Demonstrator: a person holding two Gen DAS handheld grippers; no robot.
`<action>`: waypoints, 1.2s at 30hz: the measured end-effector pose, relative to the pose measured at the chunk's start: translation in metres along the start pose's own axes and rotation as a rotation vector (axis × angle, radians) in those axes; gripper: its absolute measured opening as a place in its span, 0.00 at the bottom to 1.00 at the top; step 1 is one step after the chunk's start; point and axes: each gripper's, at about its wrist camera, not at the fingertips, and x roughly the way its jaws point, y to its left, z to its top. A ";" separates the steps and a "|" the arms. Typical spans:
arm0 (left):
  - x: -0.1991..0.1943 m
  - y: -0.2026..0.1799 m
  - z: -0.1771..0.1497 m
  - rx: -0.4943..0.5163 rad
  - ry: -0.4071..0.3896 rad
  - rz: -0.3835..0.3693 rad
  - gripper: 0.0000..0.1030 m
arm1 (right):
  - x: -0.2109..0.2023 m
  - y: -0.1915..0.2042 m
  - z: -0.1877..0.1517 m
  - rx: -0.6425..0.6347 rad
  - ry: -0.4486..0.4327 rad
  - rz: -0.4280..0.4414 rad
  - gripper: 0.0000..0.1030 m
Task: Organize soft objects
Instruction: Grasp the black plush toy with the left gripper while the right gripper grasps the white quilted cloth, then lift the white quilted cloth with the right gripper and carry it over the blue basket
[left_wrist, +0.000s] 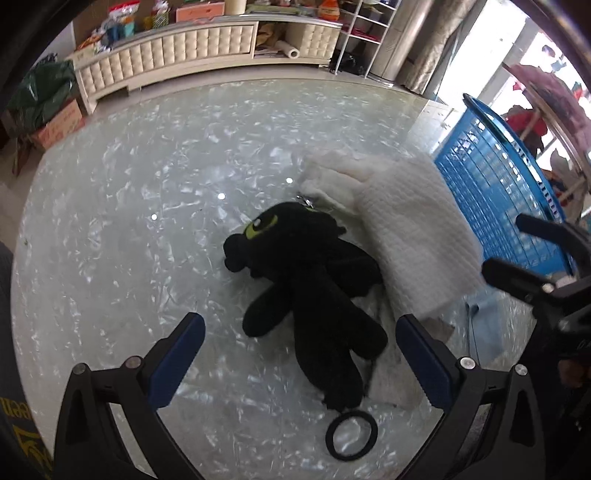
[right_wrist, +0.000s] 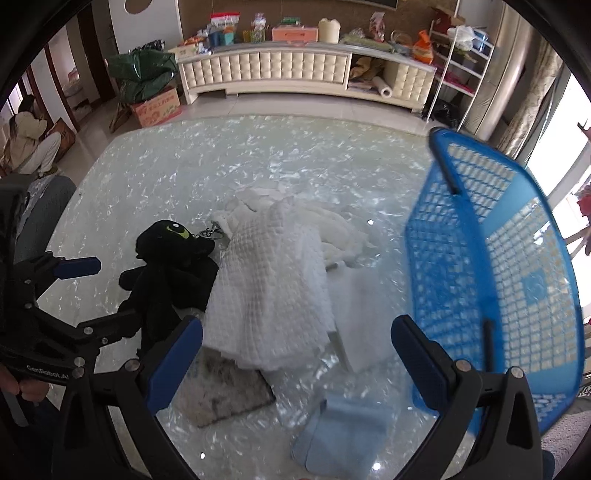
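Note:
A black plush dragon with green eyes and a key clip lies on the glass table, partly on a white waffle cloth. My left gripper hangs open over the plush's legs, touching nothing. A black hair ring lies just below the plush. In the right wrist view the white waffle cloth sits centre, the plush to its left, a blue mesh basket to its right. My right gripper is open above a grey cloth and a light blue cloth.
The blue basket stands at the table's right edge. A cream cabinet loaded with clutter runs along the far wall, with a cardboard box and green bag to its left. A person sits at far left.

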 end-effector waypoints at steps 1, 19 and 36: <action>0.003 0.002 0.003 -0.009 0.001 -0.006 1.00 | 0.005 0.000 0.003 -0.001 0.013 0.003 1.00; 0.057 0.007 0.029 -0.060 0.149 0.006 0.81 | 0.085 0.006 0.040 -0.052 0.233 0.033 0.83; 0.052 -0.010 0.031 -0.022 0.125 -0.043 0.41 | 0.057 0.002 0.032 -0.010 0.175 0.132 0.16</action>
